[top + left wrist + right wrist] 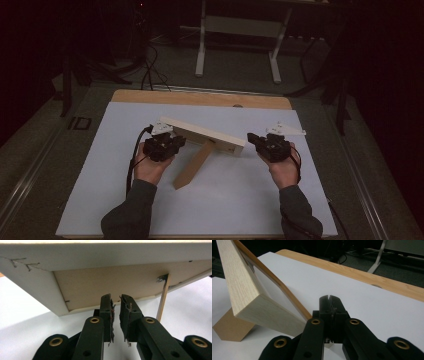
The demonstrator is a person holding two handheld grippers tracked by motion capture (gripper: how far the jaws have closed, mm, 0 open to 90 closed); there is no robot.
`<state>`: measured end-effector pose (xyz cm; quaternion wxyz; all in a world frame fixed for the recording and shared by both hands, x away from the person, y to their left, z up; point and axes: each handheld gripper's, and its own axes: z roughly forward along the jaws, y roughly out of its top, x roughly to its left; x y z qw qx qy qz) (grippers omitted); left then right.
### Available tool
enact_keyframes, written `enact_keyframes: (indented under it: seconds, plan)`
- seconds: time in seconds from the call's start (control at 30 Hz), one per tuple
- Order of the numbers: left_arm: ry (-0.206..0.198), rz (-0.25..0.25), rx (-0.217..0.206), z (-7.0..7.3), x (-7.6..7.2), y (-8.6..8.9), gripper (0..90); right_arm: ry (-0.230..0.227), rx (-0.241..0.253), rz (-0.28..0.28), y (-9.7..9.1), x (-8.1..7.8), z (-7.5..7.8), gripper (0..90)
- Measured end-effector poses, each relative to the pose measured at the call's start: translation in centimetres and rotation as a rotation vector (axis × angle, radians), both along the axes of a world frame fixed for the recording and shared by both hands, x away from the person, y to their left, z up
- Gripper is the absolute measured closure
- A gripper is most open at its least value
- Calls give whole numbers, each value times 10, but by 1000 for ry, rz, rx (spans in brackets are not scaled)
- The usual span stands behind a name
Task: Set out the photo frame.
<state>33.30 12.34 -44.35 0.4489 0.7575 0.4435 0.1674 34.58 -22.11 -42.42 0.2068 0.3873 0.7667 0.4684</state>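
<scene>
Picture frame [202, 134] stands tilted on its brown easel leg [192, 165] mid-table, between the left gripper [167, 145], jaws nearly together on nothing just behind its backboard [105, 286], and the right gripper [261, 141], jaws pressed together, empty, beside its end. To steady it, I judge both should spread and come in gently, sparing the leg. Farther off, the white sheet [125, 165] lies bare up to the wooden table edge [200, 98], with cables [149, 70] and a stand [240, 45] on the floor beyond.
</scene>
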Motion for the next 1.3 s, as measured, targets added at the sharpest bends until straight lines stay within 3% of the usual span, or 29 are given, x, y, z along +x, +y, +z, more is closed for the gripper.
enact_keyframes:
  seconds: [0.17, 0.4, 0.63, 1.3]
  plan:
    - [4, -19, -55, 1, 2, 0, 842, 2, -2, 3, 2, 1, -1, 892]
    - [-4, 10, -102, 2, 3, 1, 891, 1, -2, 5, 4, 2, -2, 896]
    - [-48, 43, -54, 5, 1, -1, 900, 5, -2, 6, 5, 2, -2, 896]
    - [-68, 75, -20, 9, 2, -6, 900, 18, 17, 31, 8, 5, -5, 896]
